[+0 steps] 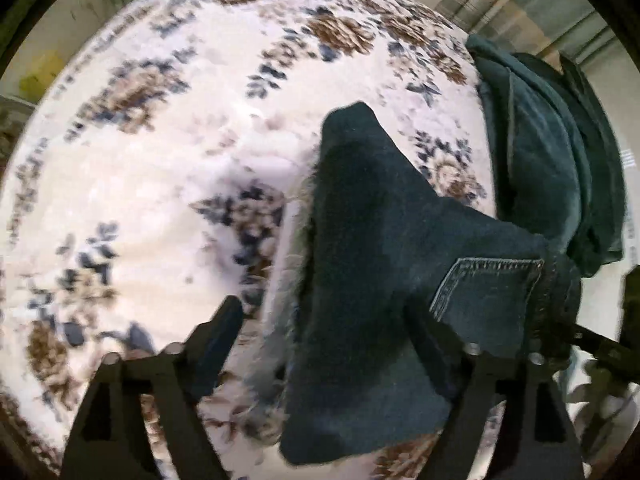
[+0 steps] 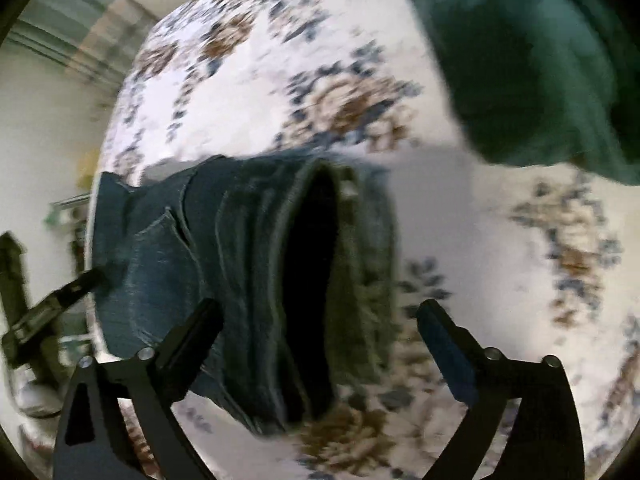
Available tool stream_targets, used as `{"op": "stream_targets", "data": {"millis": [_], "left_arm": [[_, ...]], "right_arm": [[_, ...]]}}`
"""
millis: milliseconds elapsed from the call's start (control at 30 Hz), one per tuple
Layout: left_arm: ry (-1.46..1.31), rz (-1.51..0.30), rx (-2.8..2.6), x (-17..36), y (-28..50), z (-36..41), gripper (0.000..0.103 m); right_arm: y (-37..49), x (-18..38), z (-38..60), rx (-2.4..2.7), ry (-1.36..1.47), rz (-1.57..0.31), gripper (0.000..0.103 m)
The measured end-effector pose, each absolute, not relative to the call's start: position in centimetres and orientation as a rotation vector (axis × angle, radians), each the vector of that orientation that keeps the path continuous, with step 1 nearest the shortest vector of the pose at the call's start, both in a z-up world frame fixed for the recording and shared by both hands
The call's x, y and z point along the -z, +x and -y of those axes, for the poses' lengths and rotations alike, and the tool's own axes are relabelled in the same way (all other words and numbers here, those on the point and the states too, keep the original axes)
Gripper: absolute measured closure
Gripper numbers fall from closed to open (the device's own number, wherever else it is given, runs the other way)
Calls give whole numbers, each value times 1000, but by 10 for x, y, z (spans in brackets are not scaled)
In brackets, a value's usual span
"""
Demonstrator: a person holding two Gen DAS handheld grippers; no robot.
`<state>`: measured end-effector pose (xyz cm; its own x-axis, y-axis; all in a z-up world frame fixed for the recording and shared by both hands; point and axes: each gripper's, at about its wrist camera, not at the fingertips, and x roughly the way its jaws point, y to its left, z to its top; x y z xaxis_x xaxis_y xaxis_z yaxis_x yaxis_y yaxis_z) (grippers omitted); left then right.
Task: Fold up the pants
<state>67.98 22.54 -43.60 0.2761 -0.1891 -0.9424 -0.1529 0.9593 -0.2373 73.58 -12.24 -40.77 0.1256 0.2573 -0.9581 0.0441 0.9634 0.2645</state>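
Note:
Dark blue jeans [image 1: 380,264] lie folded on a floral cloth-covered surface [image 1: 160,160], with a back pocket [image 1: 488,292] facing up near my left gripper's right finger. My left gripper [image 1: 324,332] is open, its fingers straddling the folded jeans. In the right wrist view the jeans [image 2: 248,280] show their open waistband. My right gripper [image 2: 320,320] is open, with the waist end between its fingers. The left gripper's tip [image 2: 76,284] touches the jeans' left edge there.
A pile of dark teal folded garments [image 1: 552,160] sits at the surface's far right edge, also in the right wrist view [image 2: 532,68]. Striped curtains [image 1: 520,0] and a pale floor lie beyond the surface. The frames are motion-blurred.

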Motion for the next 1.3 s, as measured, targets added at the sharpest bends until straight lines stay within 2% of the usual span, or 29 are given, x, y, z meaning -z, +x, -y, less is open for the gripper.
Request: {"op": "stream_targets", "data": {"millis": [100, 300, 933, 1300], "left_arm": [[-226, -1249, -36, 416, 665, -218, 13], [-85, -1126, -134, 370, 615, -194, 13], [-51, -822, -150, 167, 379, -133, 13], [-53, -713, -165, 95, 260, -123, 13]], "right_arm": [[714, 380, 121, -50, 142, -1359, 0], [653, 323, 97, 81, -21, -1228, 0], [383, 79, 85, 27, -66, -902, 0], [230, -29, 94, -13, -83, -777, 0]]}}
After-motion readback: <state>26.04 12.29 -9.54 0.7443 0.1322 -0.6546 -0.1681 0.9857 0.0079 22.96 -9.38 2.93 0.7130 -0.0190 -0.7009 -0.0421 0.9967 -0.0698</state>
